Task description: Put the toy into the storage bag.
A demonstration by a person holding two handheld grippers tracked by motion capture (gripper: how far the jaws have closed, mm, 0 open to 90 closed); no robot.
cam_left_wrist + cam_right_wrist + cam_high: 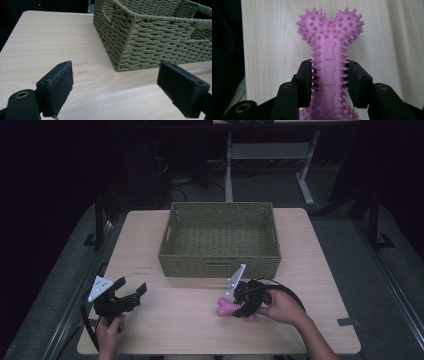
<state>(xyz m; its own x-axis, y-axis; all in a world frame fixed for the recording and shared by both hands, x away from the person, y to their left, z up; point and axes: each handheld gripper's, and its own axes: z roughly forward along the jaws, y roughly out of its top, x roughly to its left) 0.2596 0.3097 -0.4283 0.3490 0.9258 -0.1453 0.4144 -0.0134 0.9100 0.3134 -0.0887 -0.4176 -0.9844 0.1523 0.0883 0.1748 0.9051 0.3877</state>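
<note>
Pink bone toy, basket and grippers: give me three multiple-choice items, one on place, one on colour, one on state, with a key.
1. Where is the bone toy?
A. in the basket
B. on the table in front of the basket
C. on the floor

2. What colour is the basket?
A. olive green
B. red
C. white

3. How are the left gripper jaws?
A. shut on the toy
B. shut on nothing
C. open, nothing between them

Key: B, the toy lies on the table, with the right gripper shut on its shaft; A, the weave is olive green; C, the pads stand wide apart over bare wood.
</note>
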